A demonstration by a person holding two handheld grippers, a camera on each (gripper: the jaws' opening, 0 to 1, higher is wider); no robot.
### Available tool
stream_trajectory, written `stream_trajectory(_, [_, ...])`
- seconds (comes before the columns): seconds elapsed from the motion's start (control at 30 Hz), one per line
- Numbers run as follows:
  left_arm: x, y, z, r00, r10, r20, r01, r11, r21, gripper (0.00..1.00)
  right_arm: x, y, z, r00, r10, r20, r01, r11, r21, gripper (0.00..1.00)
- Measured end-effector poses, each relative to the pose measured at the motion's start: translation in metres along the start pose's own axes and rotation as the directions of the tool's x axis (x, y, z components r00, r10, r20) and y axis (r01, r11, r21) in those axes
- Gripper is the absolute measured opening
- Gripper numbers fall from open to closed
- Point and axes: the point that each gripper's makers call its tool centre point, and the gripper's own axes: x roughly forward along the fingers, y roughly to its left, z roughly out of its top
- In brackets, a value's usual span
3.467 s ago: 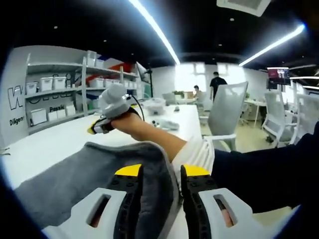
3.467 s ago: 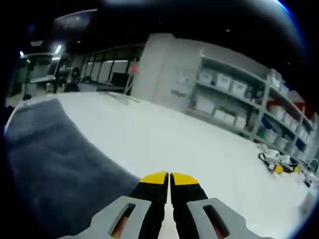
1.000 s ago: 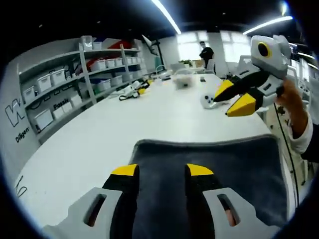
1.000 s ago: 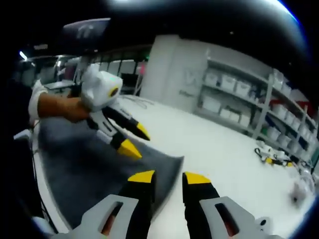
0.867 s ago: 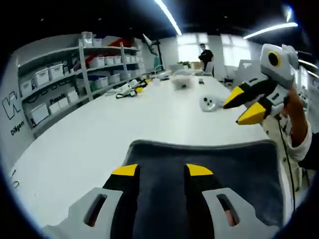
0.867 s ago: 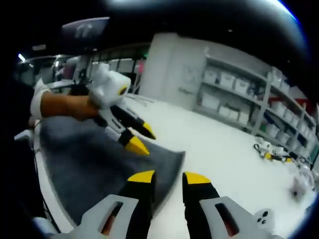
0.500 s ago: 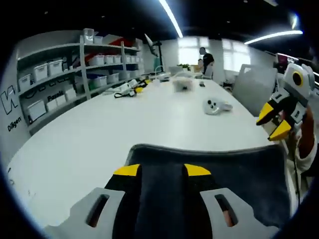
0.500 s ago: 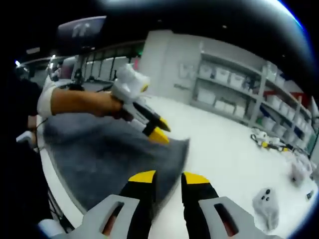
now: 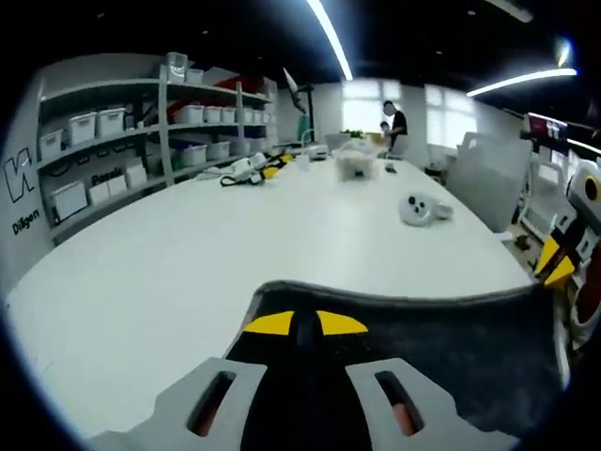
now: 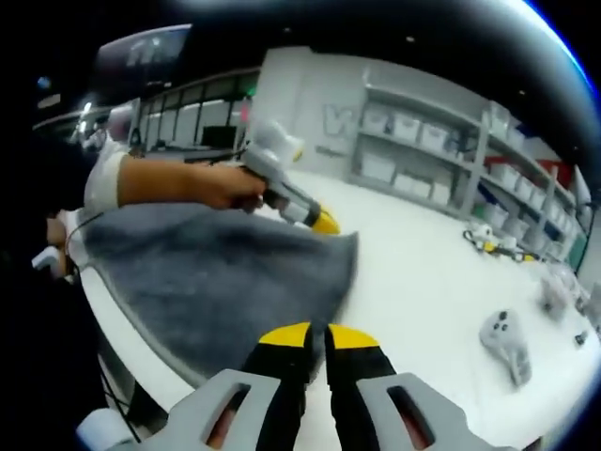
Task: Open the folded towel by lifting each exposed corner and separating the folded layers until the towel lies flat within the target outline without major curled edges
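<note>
Pinching the grey towel [image 10: 216, 282] at two far corners, left gripper [image 9: 293, 324] and right gripper [image 10: 317, 335] both clamped, I judge unfolding half-finished, with flattening toward twelve o'clock left.

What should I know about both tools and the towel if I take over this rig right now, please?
Left tool: jaws closed on the far edge of the grey towel, near a corner.
Right tool: jaws closed at the towel's near corner; whether cloth is pinched there I cannot tell.
The towel lies spread on the white table, its near side running along the table edge.
Done: most folds appear opened.
Left: probably pull the two corners taut, lay the towel flat and check for curled edges. I cannot make out a target outline.
</note>
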Motion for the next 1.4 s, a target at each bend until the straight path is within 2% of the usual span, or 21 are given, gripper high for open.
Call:
stream_trajectory(0.2, [0.023, 0.001, 0.004, 0.999, 0.010, -0.031, -0.010, 1.000, 0.015, 0.01, -0.002, -0.001, -0.021, 1.000, 0.002, -0.010, -0.002, 1.000, 0.027, 0.00])
stream_trajectory(0.23, [0.026, 0.003, 0.008, 1.000, 0.018, -0.021, -0.018, 1.000, -0.002, 0.01, -0.002, -0.002, -0.023, 1.000, 0.001, -0.013, 0.000, 1.000, 0.029, 0.00])
stream_trajectory(0.3, [0.033, -0.001, 0.010, 1.000, -0.015, -0.020, 0.014, 0.999, -0.053, 0.01, -0.004, -0.003, -0.026, 1.000, -0.007, -0.017, 0.008, 0.999, 0.036, 0.00])
stream_trajectory(0.33, [0.036, -0.002, 0.009, 1.000, -0.014, -0.027, 0.013, 0.999, -0.044, 0.01, -0.005, -0.004, -0.026, 1.000, -0.013, -0.015, 0.014, 0.999, 0.040, 0.00])
stream_trajectory(0.4, [0.038, 0.000, 0.006, 0.999, 0.011, -0.052, -0.011, 1.000, -0.007, 0.01, -0.006, -0.006, -0.029, 1.000, -0.020, -0.018, 0.020, 0.999, 0.045, 0.00])
stream_trajectory(0.53, [0.041, 0.000, 0.008, 0.999, 0.007, -0.044, -0.008, 1.000, -0.009, 0.01, -0.009, -0.007, -0.034, 0.998, -0.046, -0.036, 0.048, 0.998, 0.051, 0.00])
stream_trajectory(0.63, [0.040, 0.005, 0.006, 0.998, 0.024, -0.058, -0.022, 0.999, 0.032, 0.01, -0.009, -0.005, -0.036, 0.998, -0.053, -0.035, 0.055, 0.997, 0.061, 0.00])
stream_trajectory(0.8, [0.043, 0.014, 0.006, 0.998, 0.025, -0.056, -0.025, 1.000, 0.002, 0.01, -0.006, 0.000, -0.045, 0.997, -0.055, -0.061, 0.058, 0.997, 0.056, 0.00])
stream_trajectory(0.9, [0.045, 0.018, 0.002, 0.998, 0.029, -0.063, -0.029, 1.000, 0.002, 0.01, -0.005, 0.002, -0.045, 0.996, -0.058, -0.068, 0.061, 0.997, 0.050, 0.00])
stream_trajectory(0.97, [0.050, 0.019, 0.000, 0.997, 0.016, -0.071, -0.017, 1.000, -0.014, 0.01, -0.007, -0.006, -0.033, 0.994, -0.106, -0.021, 0.107, 0.993, 0.043, 0.00])
stream_trajectory(1.03, [0.053, 0.019, 0.000, 0.997, 0.009, -0.075, -0.010, 1.000, -0.015, 0.01, -0.009, -0.008, -0.020, 0.993, -0.115, 0.019, 0.115, 0.993, 0.025, 0.00])
stream_trajectory(1.13, [0.057, 0.018, -0.004, 0.996, -0.007, -0.094, 0.005, 1.000, -0.022, 0.01, -0.005, 0.000, -0.011, 0.995, -0.092, 0.035, 0.092, 0.996, 0.015, 0.00])
stream_trajectory(1.23, [0.055, 0.015, -0.007, 0.995, -0.014, -0.096, 0.011, 0.999, -0.039, 0.01, 0.004, 0.009, -0.022, 0.998, -0.049, -0.028, 0.049, 0.999, 0.004, 0.00])
stream_trajectory(1.4, [0.055, 0.015, -0.006, 0.994, -0.019, -0.105, 0.014, 0.999, -0.044, 0.01, 0.011, 0.009, -0.035, 0.997, -0.037, -0.063, 0.038, 0.999, 0.004, 0.00])
